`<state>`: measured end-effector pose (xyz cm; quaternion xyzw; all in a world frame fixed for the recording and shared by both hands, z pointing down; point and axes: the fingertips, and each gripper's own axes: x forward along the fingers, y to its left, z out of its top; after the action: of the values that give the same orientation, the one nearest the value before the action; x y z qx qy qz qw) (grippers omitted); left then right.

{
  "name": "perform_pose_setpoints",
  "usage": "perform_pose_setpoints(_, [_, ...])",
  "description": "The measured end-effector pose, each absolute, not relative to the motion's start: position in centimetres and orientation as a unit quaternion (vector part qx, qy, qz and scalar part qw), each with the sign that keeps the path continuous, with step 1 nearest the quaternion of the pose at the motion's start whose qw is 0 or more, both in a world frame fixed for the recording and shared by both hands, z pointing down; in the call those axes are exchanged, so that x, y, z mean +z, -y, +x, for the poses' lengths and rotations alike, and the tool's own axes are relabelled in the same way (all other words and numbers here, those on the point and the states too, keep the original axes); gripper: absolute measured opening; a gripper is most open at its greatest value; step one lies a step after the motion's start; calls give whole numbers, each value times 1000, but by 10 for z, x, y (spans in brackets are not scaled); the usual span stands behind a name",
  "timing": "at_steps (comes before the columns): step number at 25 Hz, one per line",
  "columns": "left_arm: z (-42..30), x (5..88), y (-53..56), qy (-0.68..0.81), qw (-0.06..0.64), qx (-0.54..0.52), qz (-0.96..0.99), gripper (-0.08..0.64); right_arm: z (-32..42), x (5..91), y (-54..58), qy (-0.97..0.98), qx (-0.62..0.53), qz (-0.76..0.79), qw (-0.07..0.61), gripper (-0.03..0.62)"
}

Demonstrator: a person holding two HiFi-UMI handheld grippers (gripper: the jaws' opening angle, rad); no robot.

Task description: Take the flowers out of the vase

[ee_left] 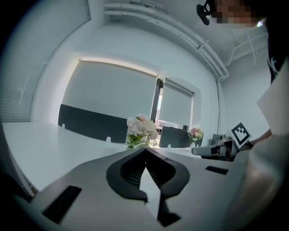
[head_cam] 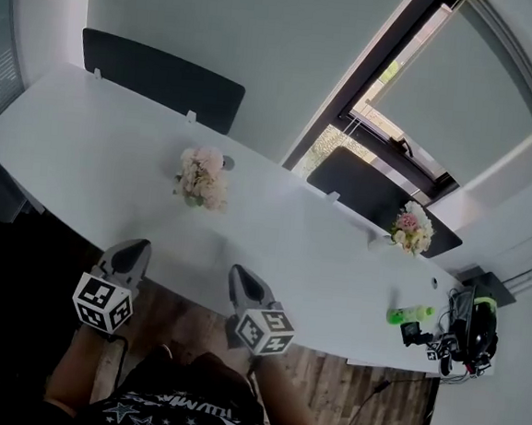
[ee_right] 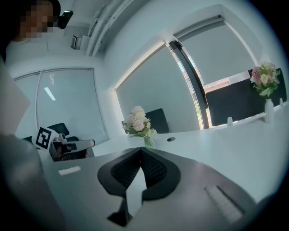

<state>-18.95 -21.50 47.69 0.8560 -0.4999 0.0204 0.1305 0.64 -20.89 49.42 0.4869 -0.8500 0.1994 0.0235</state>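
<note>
Pale pink flowers stand well ahead of my left gripper and right gripper. Left gripper view: jaws clenched, empty, flowers dead ahead. Right gripper view: likewise. Light and crushable, I reckon; I'd pinch the stems just above the vase.

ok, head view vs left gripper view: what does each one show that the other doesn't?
Head view only: the green bottle near the table's right end, the wooden floor, and the left gripper's marker cube.
Left gripper view only: that gripper's jaws seen close up, shut tip to tip with nothing between them, plus the ceiling pipes.
Both: the white table, the near bouquet, the far bouquet and the right gripper.
</note>
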Motion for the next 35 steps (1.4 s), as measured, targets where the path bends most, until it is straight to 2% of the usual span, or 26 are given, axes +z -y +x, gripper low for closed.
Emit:
perform_pose_setpoints(12, [-173, 477, 240, 545, 98, 20, 832, 9, 7, 496, 261, 881, 202, 428, 12, 3])
perform_pose_setpoints(23, [-173, 491, 254, 582, 91, 27, 808, 9, 15, 523, 299, 896, 197, 397, 36, 21])
perform_pose_setpoints(28, [-181, 503, 269, 580, 108, 37, 807, 9, 19, 525, 314, 895, 180, 407, 24, 26])
perform_pose_setpoints(35, [-201, 521, 298, 551, 110, 64, 825, 9, -5, 536, 335, 908, 146, 385, 78, 184])
